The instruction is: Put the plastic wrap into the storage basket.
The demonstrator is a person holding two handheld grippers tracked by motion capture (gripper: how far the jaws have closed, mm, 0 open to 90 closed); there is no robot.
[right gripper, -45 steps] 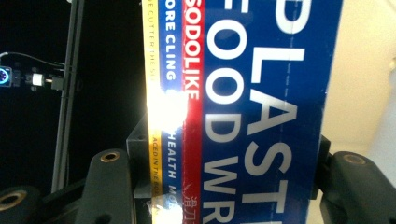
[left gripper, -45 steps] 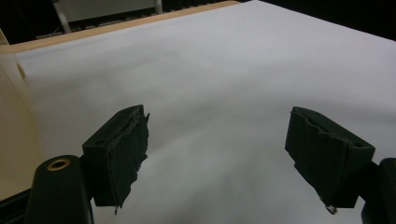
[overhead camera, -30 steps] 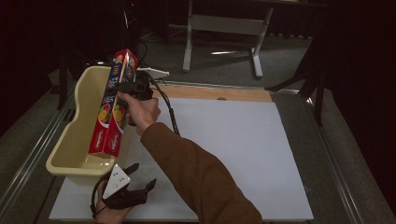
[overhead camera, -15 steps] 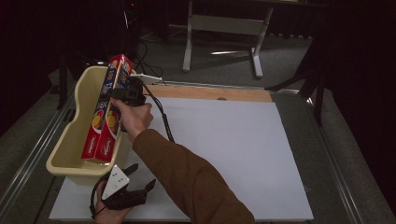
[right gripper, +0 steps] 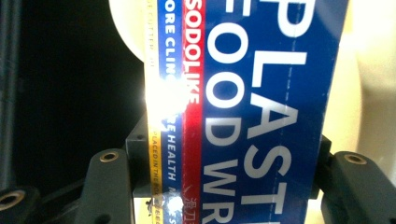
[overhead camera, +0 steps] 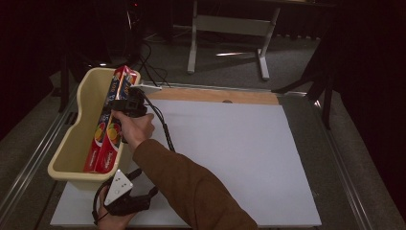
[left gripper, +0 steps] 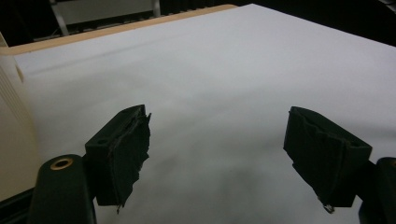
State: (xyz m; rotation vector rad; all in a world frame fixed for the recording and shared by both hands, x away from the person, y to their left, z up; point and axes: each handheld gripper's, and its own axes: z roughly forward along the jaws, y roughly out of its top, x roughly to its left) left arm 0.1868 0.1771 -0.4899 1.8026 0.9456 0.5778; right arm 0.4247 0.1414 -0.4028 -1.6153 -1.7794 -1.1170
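A long red and blue plastic wrap box (overhead camera: 108,129) lies slanted inside the cream plastic tub (overhead camera: 80,125) at the table's left, its far end raised over the tub's back rim. My right gripper (overhead camera: 125,105) is shut on this plastic wrap box (right gripper: 243,116), whose blue printed face sits pressed between both jaws in the right gripper view. My left gripper (overhead camera: 125,199) rests near the table's front edge, just in front of the tub. Its jaws stand wide apart in the left gripper view, open (left gripper: 217,154) over the bare white sheet (left gripper: 224,70).
A white sheet (overhead camera: 230,153) covers most of the table, with a wooden strip (overhead camera: 215,95) along its far edge. Metal rails run down both table sides. A grey stand (overhead camera: 230,28) and cables lie on the floor behind.
My right gripper has carried the box down and to the left, so the box has sunk deeper into the tub. The left gripper has stayed put.
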